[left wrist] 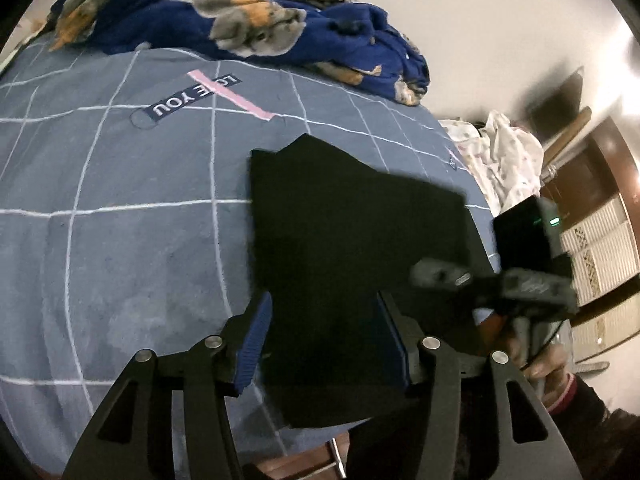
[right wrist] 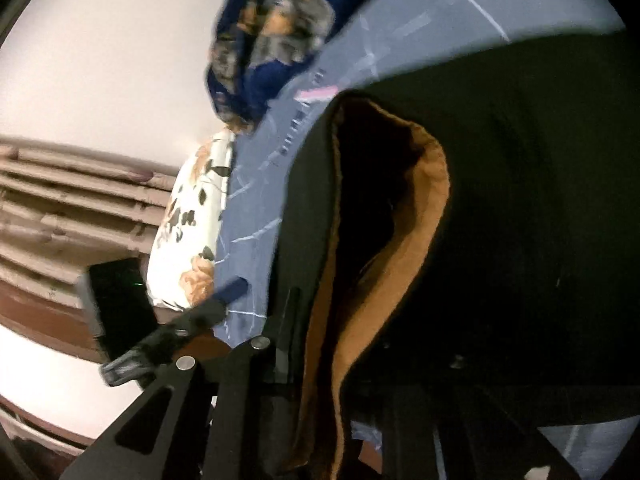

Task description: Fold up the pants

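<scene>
Black pants (left wrist: 340,248) lie folded on a blue-grey grid-lined bed sheet (left wrist: 120,240). My left gripper (left wrist: 326,340) is open and tilted down over their near edge. Its blue pads (left wrist: 256,340) stand apart, with the cloth between them. My right gripper (left wrist: 440,276), held by a hand (left wrist: 548,364), is at the pants' right edge. In the right wrist view the pants (right wrist: 520,220) fill the frame. A fold showing the brown lining (right wrist: 400,260) runs down between that gripper's fingers, which the cloth mostly hides. It looks shut on the fabric. The left gripper's blue pad (right wrist: 232,290) shows at left.
A dark blue floral blanket (left wrist: 248,12) is heaped at the far side of the bed. White floral bedding (left wrist: 504,152) lies off the bed's right corner. The wooden bed frame (left wrist: 304,464) shows below the near edge. Wooden cabinets (left wrist: 600,240) stand at the right.
</scene>
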Available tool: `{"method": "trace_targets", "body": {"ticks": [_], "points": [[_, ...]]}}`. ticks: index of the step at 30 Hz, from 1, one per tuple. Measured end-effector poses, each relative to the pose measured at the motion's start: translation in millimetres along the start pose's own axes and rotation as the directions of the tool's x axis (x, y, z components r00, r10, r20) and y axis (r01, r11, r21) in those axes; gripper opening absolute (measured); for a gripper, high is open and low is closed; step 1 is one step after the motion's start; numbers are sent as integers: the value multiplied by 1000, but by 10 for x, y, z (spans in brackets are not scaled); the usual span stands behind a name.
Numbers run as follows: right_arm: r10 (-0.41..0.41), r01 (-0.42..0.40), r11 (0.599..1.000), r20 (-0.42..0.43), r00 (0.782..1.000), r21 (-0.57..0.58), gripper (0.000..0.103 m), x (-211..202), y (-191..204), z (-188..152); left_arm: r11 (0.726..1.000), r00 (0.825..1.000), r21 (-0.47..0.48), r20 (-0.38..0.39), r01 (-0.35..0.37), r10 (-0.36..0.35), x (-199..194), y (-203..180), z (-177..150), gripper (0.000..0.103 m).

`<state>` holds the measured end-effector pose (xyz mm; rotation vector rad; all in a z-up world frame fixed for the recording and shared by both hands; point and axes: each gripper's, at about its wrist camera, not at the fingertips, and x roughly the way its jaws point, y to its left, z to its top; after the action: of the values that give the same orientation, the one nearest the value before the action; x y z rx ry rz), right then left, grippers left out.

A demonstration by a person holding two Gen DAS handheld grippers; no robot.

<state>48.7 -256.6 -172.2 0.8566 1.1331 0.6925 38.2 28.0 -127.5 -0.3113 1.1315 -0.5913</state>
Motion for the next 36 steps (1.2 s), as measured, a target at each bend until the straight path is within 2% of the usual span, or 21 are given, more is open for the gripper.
{"method": "trace_targets", "body": {"ticks": [3, 6, 9, 12, 16, 20, 31, 33, 35, 36], "points": [[27, -26, 999, 49, 998, -34, 16, -330, 105, 106, 1000, 1000, 25, 8, -10, 10, -23, -96, 31, 56], [3, 2, 999, 120, 993, -47, 15, -800, 23, 266, 999, 1000, 37, 9, -2, 1, 24, -235, 90, 73], [-65, 71, 997, 170, 983, -28, 15, -1233, -239, 376, 997, 1000, 70, -8, 27, -26, 170, -433, 129, 73], [-145, 141, 989, 213, 966, 34, 15, -1633, -643, 432, 992, 999, 123, -39, 15, -11, 357, -640, 152, 73], [-196, 174, 979, 237, 951, 108, 15, -1946, -1096, 429, 986, 996, 165, -91, 17, -2, 581, -845, 146, 73], [-194, 164, 977, 245, 950, 138, 15, -2027, -1353, 414, 980, 992, 197, -122, 11, 13, 745, -993, 159, 73], [-163, 137, 984, 266, 950, 115, 16, -2101, -1607, 375, 977, 987, 213, -159, 22, 13, 1083, -1196, 250, 73], [-136, 104, 986, 276, 952, 128, 20, -2119, -1697, 345, 979, 986, 202, -166, 28, 6, 1117, -1196, 258, 73], [-129, 91, 985, 280, 951, 146, 30, -2140, -1773, 323, 981, 985, 194, -170, 30, 4, 1143, -1189, 258, 73], [-118, 74, 985, 288, 950, 157, 30, -2166, -1830, 299, 981, 985, 194, -171, 26, 8, 1155, -1186, 256, 73]]}}
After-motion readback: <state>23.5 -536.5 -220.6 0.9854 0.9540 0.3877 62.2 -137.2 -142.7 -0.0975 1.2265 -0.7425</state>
